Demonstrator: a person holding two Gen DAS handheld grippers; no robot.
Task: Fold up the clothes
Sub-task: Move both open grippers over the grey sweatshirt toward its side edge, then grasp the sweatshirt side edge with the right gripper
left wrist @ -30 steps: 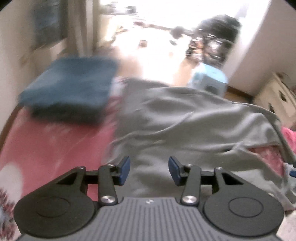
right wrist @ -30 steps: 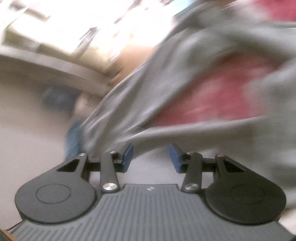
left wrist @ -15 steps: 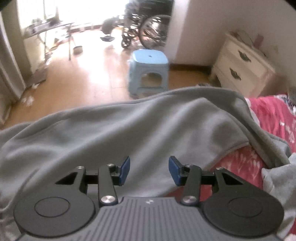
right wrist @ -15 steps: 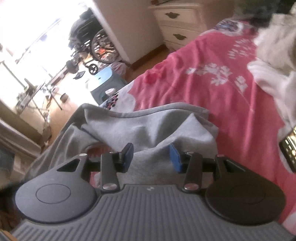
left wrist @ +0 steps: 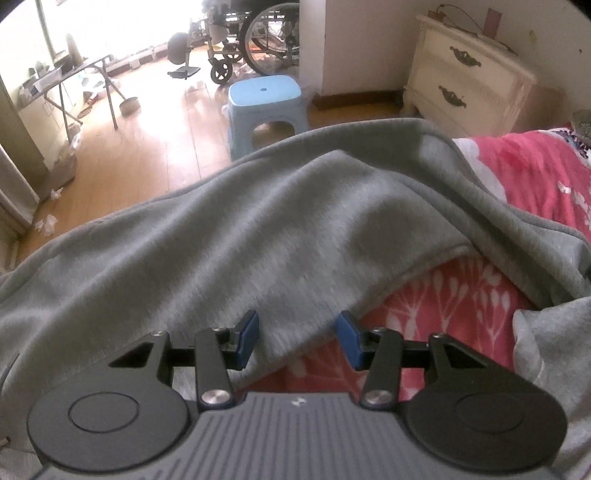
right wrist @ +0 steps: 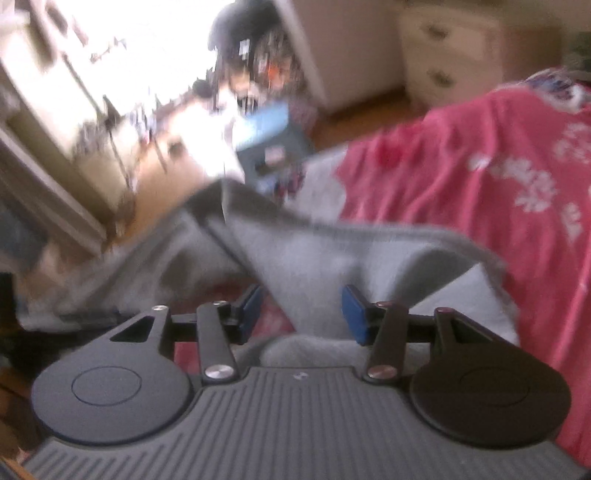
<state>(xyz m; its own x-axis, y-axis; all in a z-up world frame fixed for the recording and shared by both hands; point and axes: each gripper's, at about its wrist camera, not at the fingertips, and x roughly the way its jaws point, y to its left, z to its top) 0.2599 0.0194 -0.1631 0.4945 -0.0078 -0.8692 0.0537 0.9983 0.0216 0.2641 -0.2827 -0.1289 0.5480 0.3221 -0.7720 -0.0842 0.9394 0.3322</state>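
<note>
Grey fleece covers most of the left wrist view: a grey garment (left wrist: pixel 266 236) lies rumpled across a pink floral bedspread (left wrist: pixel 454 295), one edge running off the near side of the bed toward the wooden floor (left wrist: pixel 147 147). The left gripper (left wrist: pixel 295 341) points down at the fabric's lower hem, its blue pads (left wrist: pixel 248 338) set apart with cloth seen between them but not pinched. Beyond the bed stand a light blue stool (left wrist: pixel 264 99), a wheelchair (left wrist: pixel 255 33) and a cream nightstand (left wrist: pixel 465 70). The right wrist view is blurred; there the right gripper (right wrist: pixel 302 314) sits over a raised fold of the same garment (right wrist: pixel 314 258), with the pink spread (right wrist: pixel 498 166) to its right. Its jaws are opening, the grey fold rising between the pads (right wrist: pixel 352 314) without being clamped.
</note>
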